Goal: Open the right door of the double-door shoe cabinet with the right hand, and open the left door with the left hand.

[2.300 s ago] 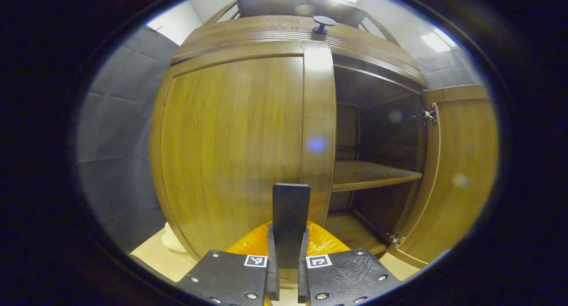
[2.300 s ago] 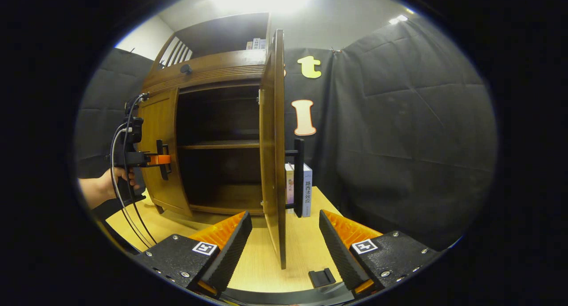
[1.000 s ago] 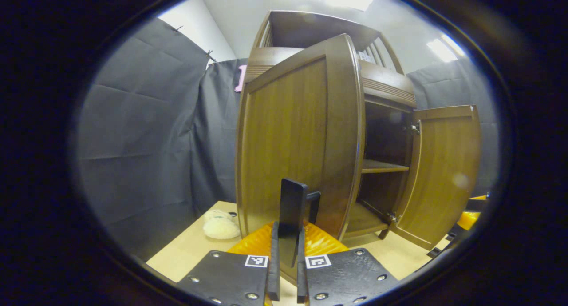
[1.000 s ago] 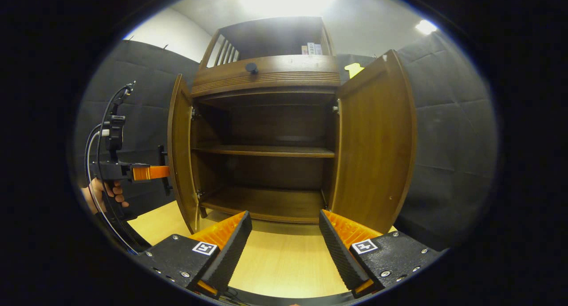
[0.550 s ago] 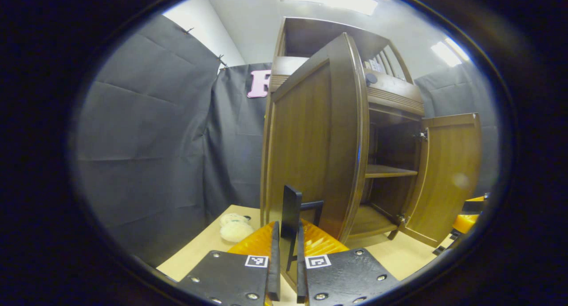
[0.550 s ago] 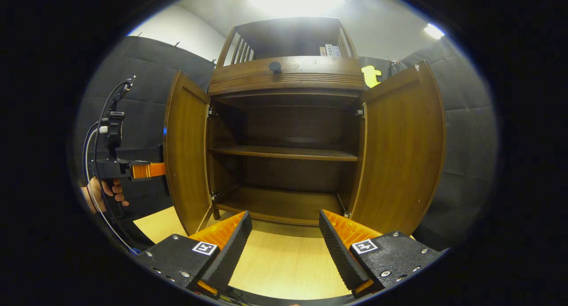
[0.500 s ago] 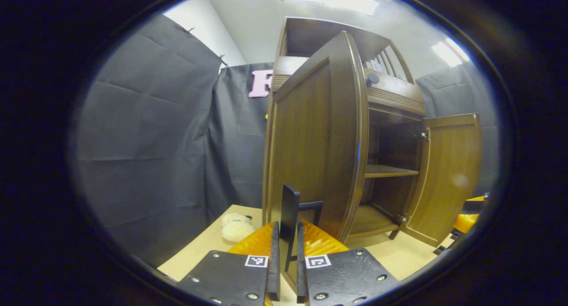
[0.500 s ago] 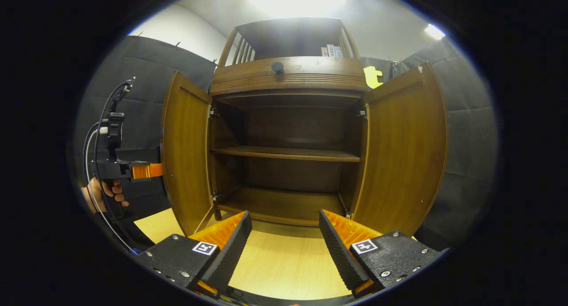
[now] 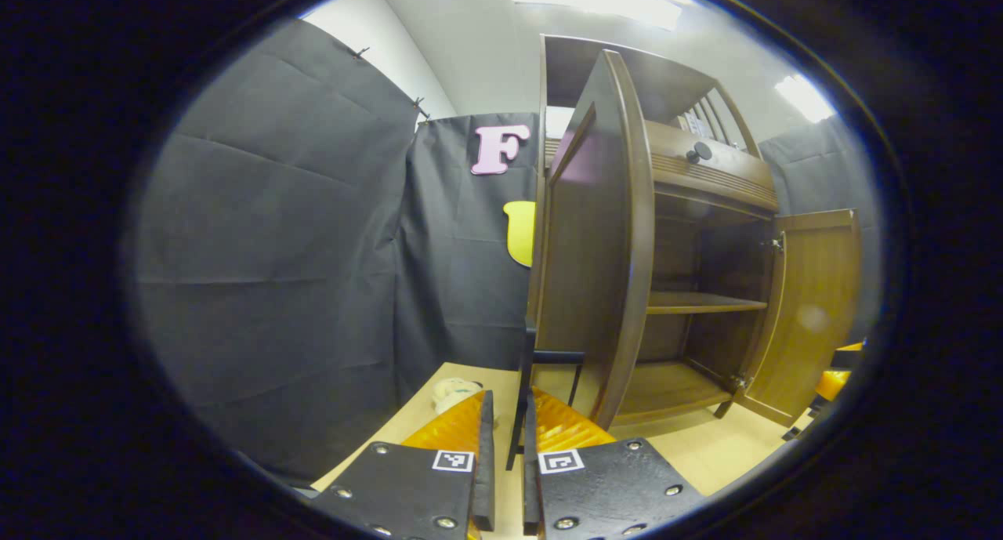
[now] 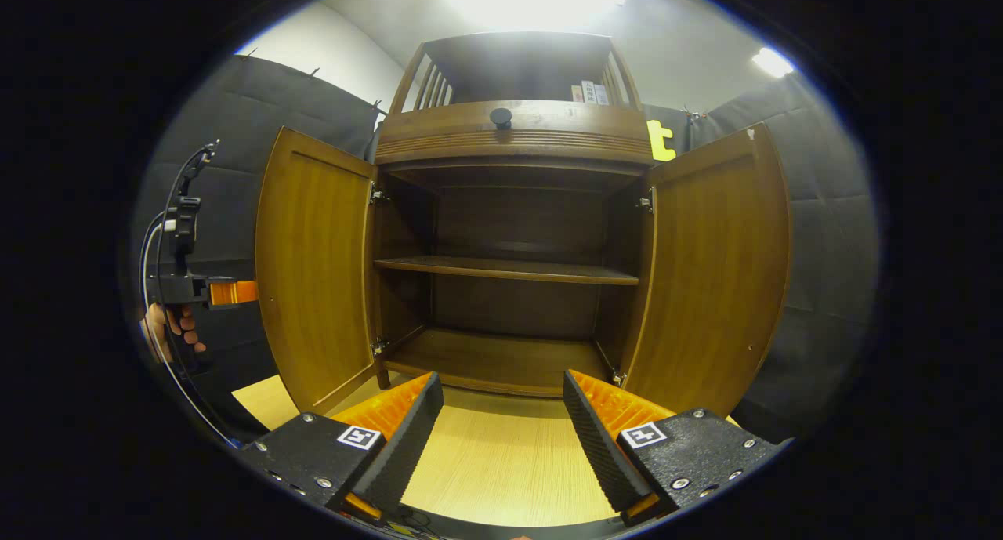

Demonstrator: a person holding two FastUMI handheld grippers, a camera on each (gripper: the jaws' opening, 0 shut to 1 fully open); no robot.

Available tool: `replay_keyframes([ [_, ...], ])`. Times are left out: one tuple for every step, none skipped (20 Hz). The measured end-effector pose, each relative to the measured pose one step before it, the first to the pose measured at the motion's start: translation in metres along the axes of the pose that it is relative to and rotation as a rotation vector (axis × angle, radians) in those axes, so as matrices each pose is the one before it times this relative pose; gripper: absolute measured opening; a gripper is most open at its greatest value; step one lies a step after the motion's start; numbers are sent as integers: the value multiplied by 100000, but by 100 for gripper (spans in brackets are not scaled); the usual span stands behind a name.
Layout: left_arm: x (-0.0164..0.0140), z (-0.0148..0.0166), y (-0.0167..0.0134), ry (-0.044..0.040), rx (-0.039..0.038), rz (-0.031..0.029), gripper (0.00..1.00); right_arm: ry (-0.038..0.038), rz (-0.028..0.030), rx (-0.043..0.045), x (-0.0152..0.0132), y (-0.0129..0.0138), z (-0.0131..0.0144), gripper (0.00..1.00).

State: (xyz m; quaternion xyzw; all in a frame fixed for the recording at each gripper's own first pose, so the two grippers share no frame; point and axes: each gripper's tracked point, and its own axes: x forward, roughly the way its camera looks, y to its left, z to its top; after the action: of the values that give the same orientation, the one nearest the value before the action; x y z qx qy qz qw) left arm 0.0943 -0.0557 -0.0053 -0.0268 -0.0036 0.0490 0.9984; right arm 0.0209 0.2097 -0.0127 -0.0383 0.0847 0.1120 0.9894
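The wooden shoe cabinet [image 10: 505, 136] stands with both doors swung out. In the right gripper view the left door [image 10: 313, 266] and the right door [image 10: 713, 266] flank the bare shelf [image 10: 505, 270]. My right gripper [image 10: 501, 438] is open in front of the cabinet, with nothing between its fingers. In the left gripper view the left door [image 9: 603, 250] shows nearly edge-on, and my left gripper [image 9: 504, 434] is shut on that door's black handle [image 9: 519, 391]. The left gripper [image 10: 211, 291] and the hand [image 10: 168, 328] holding it show beside the left door's outer face.
The cabinet stands on a light wooden table [image 10: 501, 462]. A white plush toy [image 9: 454, 391] lies on the table beyond the left door. A black knob [image 10: 501, 117] sits on the drawer front and books [image 10: 588, 93] stand on the top shelf. Black cloth walls close in both sides.
The left door has swung from closed to wide open with my left gripper on its handle. The right gripper has let the right door go and turned to face the cabinet's inside, still open.
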Motion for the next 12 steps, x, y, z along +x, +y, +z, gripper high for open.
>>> replay_keyframes([
  [-54,-306,-319,-568,942,1252,15,-222,-430,1184,-150,-232,113,96],
  [-276,43,-427,-527,800,1182,19,-319,-683,928,-224,-359,121,96],
  [-176,141,-344,-319,765,1238,15,-352,-854,684,-238,-443,111,96],
  [-241,141,-327,-359,821,1731,11,-353,-876,590,-163,-555,193,96],
  [-335,443,-366,-311,768,2084,15,-288,-657,620,-246,-584,215,96],
  [-536,319,-334,-101,761,2315,15,-337,-680,596,-536,-625,64,96],
  [-447,323,-428,-652,698,1729,17,-529,-441,323,-430,-652,218,95],
  [-559,539,-833,-890,-272,-604,19,-777,-618,-29,-342,-685,226,96],
  [-770,747,24,-525,-383,-207,15,-131,-672,-100,-640,-760,21,96],
  [-899,913,-11,-693,463,757,15,592,-434,147,-410,-651,-32,96],
  [-1094,301,44,-731,-25,50,19,137,-477,85,-521,-539,-123,96],
  [-1390,431,-717,-1003,-182,-899,19,-1070,-659,119,-645,-622,376,96],
])
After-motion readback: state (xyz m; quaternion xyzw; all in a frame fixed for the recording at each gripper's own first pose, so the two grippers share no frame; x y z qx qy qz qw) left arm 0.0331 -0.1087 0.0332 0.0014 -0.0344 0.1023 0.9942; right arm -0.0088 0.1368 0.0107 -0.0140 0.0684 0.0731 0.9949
